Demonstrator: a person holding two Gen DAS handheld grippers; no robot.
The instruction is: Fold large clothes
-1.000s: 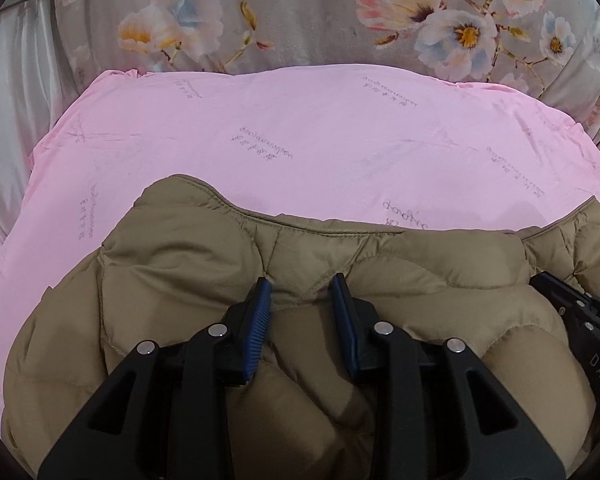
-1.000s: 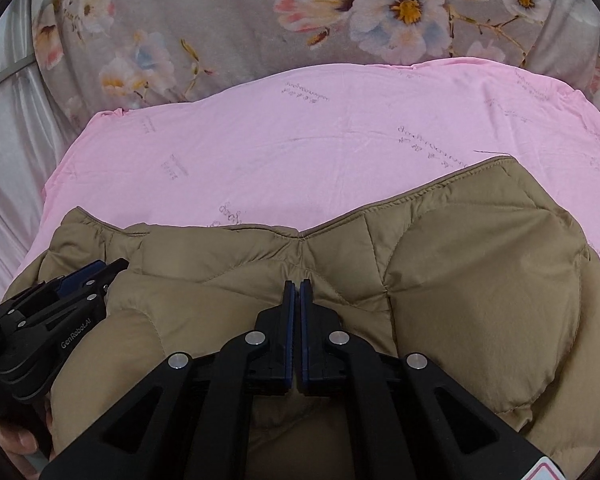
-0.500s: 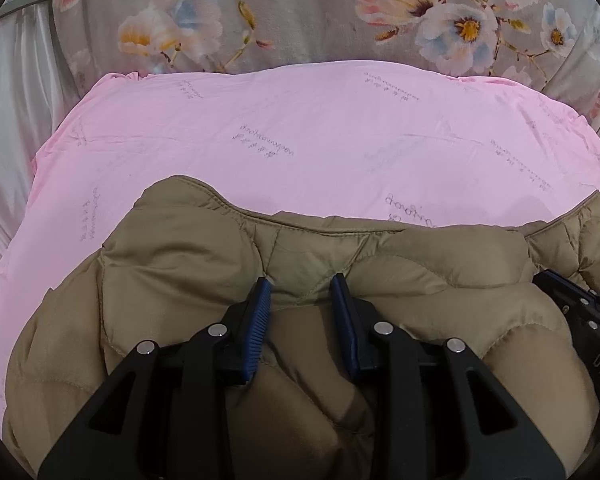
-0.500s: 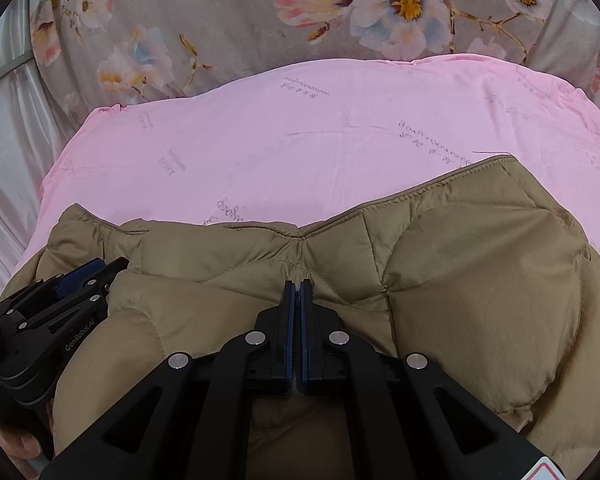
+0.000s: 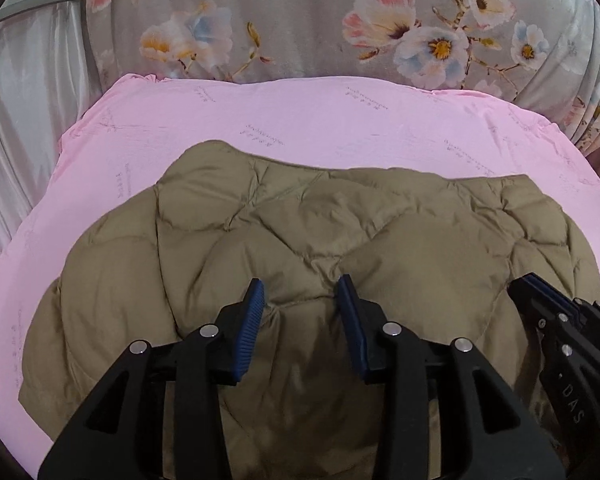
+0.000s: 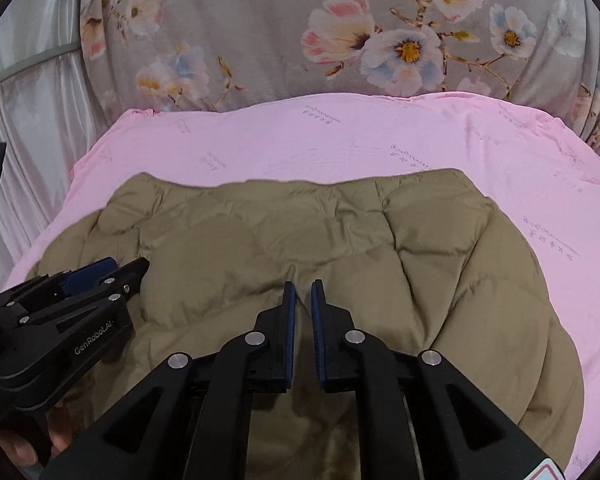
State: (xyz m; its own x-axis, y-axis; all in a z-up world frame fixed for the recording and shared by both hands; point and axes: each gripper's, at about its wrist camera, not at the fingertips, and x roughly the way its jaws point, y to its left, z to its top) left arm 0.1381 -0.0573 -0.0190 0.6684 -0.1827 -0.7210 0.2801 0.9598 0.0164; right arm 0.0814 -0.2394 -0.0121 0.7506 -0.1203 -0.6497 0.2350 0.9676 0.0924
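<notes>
A khaki quilted puffer jacket (image 5: 300, 220) lies folded and fairly flat on the pink sheet (image 5: 320, 120). My left gripper (image 5: 300, 290) hovers over the jacket's near part; its jaws are opening, and the blue pads stand apart without pressing on the fabric. My right gripper (image 6: 303, 290) is also over the jacket (image 6: 340, 232), its jaws opening to a narrow gap with nothing pinched between them. Each gripper shows in the other's view: the right gripper (image 5: 528, 284) at the right edge, the left gripper (image 6: 116, 268) at the left.
The pink sheet (image 6: 340, 140) extends past the jacket on the far side and both flanks. Beyond it hangs grey floral fabric (image 5: 300, 20), with a silvery satin drape (image 5: 20, 120) at the left. A person's fingers (image 6: 20, 448) hold the left gripper.
Both grippers have let go of the jacket and drawn back towards me. The jacket now lies flatter and reaches further across the sheet. The right jaws have parted and the left stand wider.
</notes>
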